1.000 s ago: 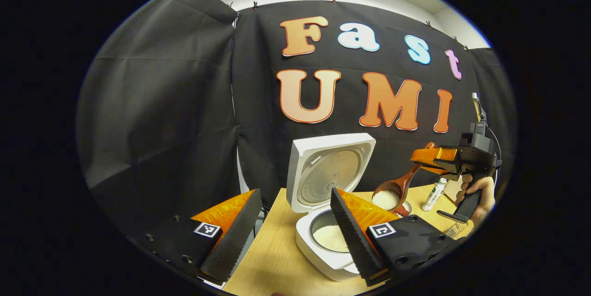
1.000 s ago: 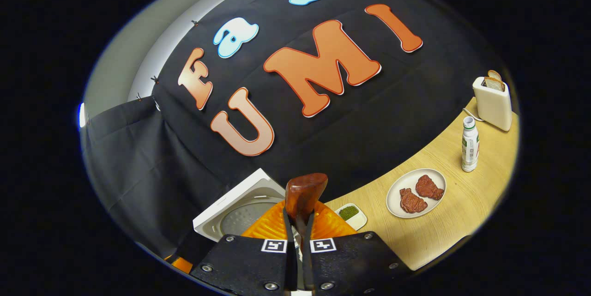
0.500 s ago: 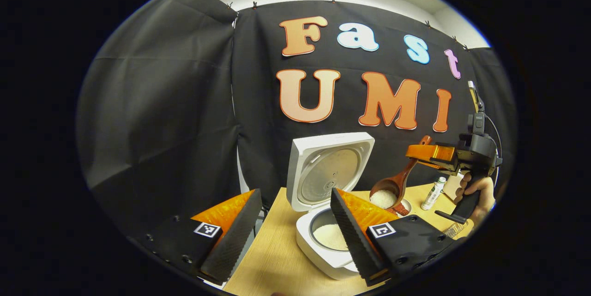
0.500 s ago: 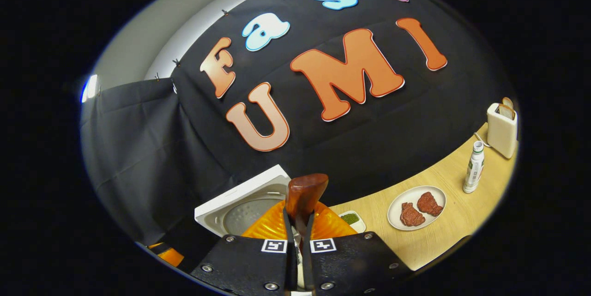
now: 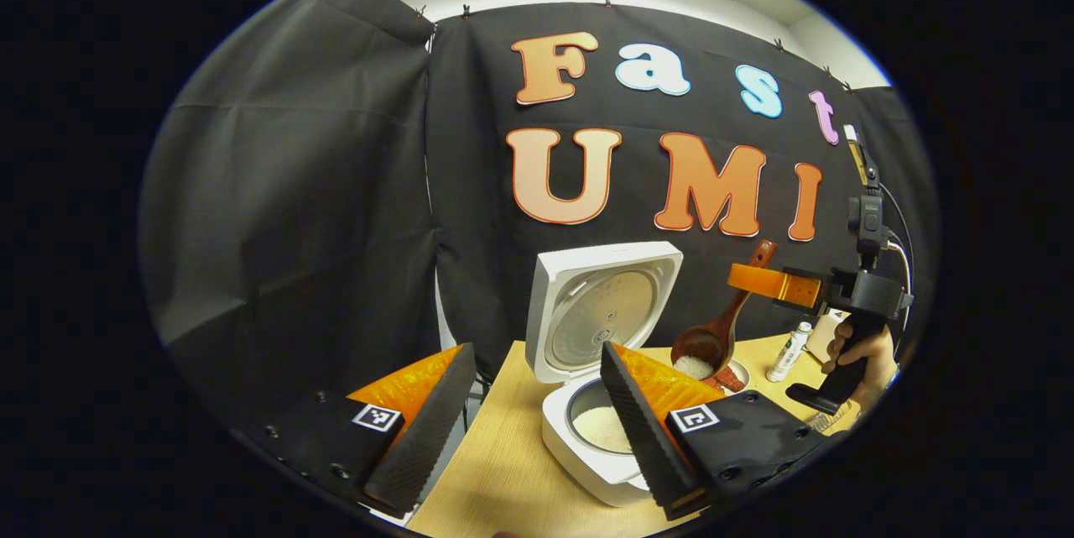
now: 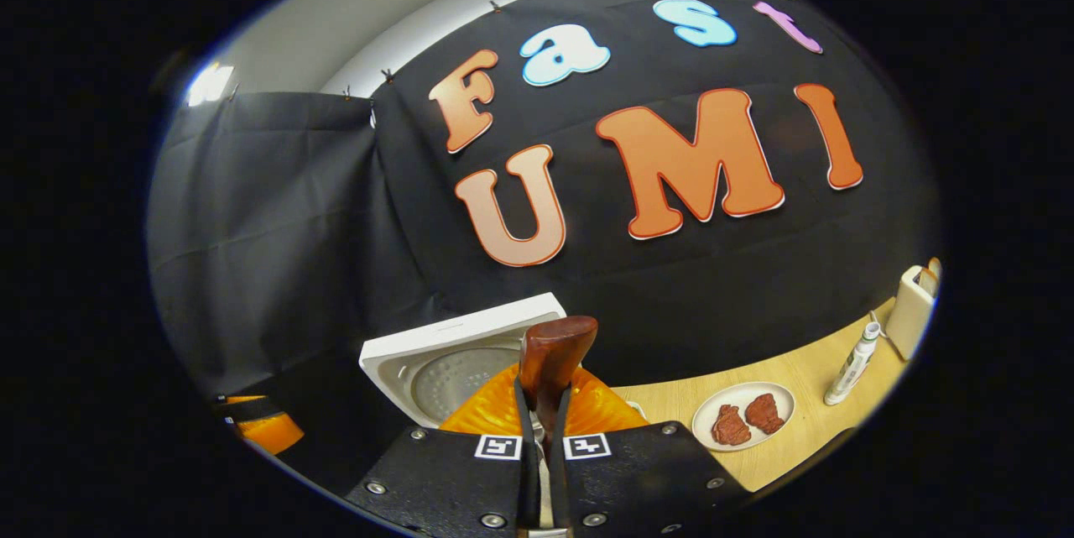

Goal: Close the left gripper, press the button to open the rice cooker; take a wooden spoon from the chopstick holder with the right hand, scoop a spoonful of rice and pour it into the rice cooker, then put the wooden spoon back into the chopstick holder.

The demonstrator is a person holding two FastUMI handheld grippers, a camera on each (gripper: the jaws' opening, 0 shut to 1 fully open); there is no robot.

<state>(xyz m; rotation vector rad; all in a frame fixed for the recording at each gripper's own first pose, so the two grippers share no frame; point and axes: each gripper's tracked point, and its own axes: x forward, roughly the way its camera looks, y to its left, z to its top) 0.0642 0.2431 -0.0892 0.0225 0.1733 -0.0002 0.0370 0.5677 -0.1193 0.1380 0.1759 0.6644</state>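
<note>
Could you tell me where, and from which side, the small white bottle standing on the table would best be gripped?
Probably around the middle of the white bottle, from the side, claw level. It stands upright, slim and tall on the wooden table, apart from the plate of meat, with bare table on its near side.

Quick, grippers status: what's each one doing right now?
Left gripper: jaws open, holding nothing.
Right gripper: jaws closed on the wooden spoon, rice in its bowl.

You're in a staged kitchen booth: black cloth wall [image 5: 294, 211] behind the rice cooker [image 5: 600, 353], wooden table [image 6: 805, 429] under it, and to its right a steak plate [image 6: 742, 420] and probably a toaster [image 6: 913, 311].
</note>
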